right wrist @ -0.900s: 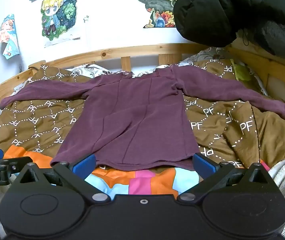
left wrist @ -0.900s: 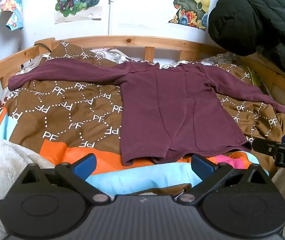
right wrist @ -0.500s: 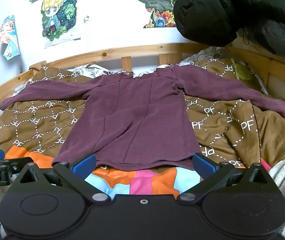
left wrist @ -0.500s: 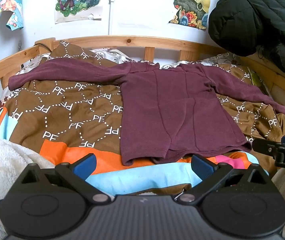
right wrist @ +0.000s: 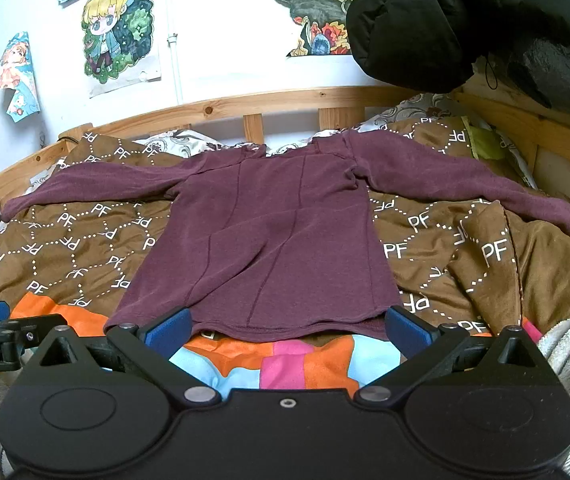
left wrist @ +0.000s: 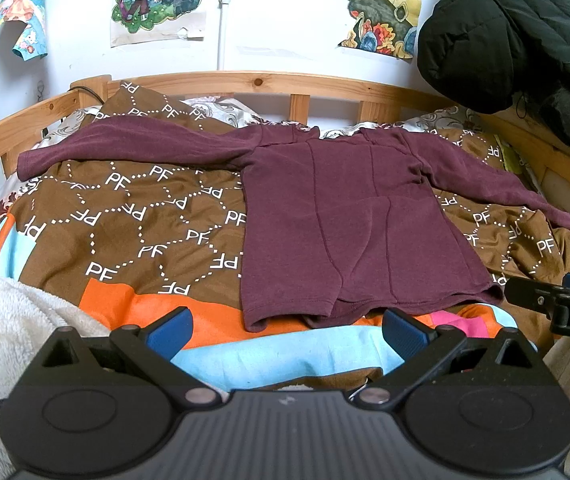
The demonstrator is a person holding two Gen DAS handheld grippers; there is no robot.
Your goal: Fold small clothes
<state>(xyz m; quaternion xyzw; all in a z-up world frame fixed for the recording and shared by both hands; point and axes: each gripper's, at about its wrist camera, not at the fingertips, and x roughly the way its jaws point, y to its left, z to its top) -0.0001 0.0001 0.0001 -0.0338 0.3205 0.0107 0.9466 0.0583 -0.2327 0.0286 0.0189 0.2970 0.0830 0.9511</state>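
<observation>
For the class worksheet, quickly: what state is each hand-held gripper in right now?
Left hand-held gripper: open, holding nothing.
Right hand-held gripper: open, holding nothing, short of the maroon long-sleeved knit top.

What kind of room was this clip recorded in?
Most likely a bedroom: a wooden bed frame holds a patterned brown quilt with the maroon shirt spread on it, cartoon posters are taped to the wall, and a black jacket hangs nearby.
</observation>
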